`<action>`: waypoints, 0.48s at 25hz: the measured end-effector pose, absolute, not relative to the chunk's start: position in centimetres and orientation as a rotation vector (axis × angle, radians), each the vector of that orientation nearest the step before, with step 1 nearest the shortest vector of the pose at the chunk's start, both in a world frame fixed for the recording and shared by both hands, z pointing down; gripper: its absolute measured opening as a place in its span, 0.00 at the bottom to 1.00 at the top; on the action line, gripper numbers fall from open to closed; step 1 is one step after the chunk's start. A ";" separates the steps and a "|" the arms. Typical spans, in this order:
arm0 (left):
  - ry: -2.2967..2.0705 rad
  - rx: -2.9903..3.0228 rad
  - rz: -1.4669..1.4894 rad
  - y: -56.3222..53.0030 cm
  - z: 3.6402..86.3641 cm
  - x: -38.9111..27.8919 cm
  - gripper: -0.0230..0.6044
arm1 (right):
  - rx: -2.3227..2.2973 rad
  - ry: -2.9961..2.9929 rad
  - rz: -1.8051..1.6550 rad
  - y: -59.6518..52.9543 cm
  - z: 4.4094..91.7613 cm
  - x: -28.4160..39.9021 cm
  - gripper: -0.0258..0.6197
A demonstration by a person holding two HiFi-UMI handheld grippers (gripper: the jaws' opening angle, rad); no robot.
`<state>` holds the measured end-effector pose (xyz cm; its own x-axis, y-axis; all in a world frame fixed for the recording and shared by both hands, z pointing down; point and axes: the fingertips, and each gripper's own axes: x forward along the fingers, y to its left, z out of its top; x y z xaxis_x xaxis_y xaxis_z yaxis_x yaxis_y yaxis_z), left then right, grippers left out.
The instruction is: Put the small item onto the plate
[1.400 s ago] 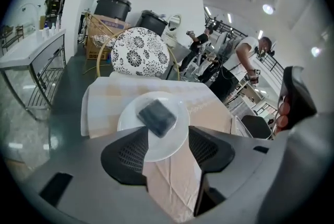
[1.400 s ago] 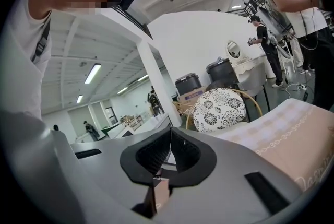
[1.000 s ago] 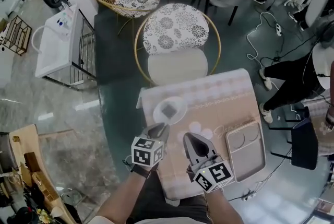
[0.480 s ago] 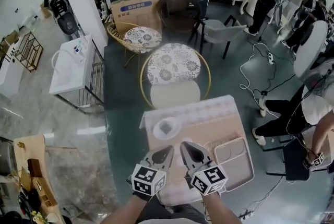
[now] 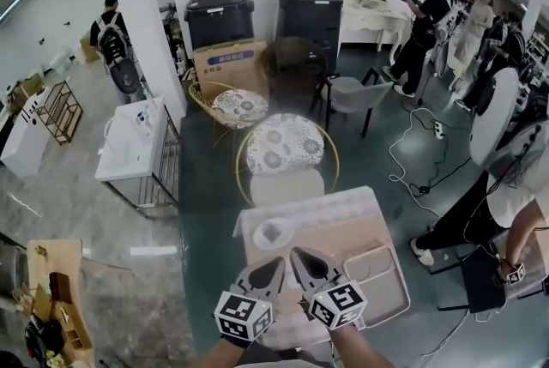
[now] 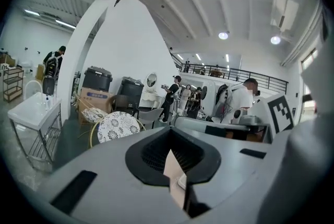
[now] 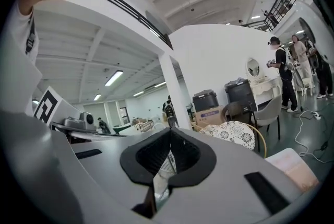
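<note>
Looks like the closing step, judging from the layout alone

Small item (image 5: 274, 232): a dark patch in the middle of the plate (image 5: 259, 238), near the far left corner of the table cloth (image 5: 334, 225), well apart from both tools. Too small in the head view to tell its shape or how flat it lies

Left gripper (image 5: 276, 263): pressed fully together, nothing between the jaws. Right gripper (image 5: 298, 255): likewise closed and empty, seen in its own view as one seam between the pads. Both held up close to the body, side by side, tips leaning toward each other, pointing out over the room and the patterned chair (image 5: 286, 145) rather than down at the table

To finish well:

- Leave the plate alone. No nudge, no second pinch: too easy to flick a light item off with a closed tip, or to push the plate toward the cloth's corner just beside it
- Lower or draw back both tools on the near side, away from the plate and clear of the compartment tray (image 5: 396, 287) at the right
- Mind the two marker cubes, close enough here to knock together in a careless turn of the wrists
- Tilt the head down for a proper look before calling it done, checking for the item wholly inside the rim and not hanging over it
- Move slowly and evenly, with no jolt to the table
</note>
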<state>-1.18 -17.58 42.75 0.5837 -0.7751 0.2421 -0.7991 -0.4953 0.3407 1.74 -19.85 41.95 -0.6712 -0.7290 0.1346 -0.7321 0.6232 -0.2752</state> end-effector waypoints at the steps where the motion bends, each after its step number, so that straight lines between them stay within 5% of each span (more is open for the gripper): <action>1: -1.271 2.409 0.066 -17.3 42.1 -1.1 0.04 | 1.274 -2.824 0.474 -19.6 41.5 1.9 0.06; 12: -1.323 2.462 0.004 -15.6 38.7 -1.3 0.04 | 1.268 -2.848 0.373 -17.8 38.8 2.0 0.06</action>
<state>-1.26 -15.60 38.73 0.5652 -0.8087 0.1633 -0.8097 -0.5058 0.2975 1.96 -17.83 38.78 -0.6738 -0.7324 0.0980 -0.7329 0.6456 -0.2145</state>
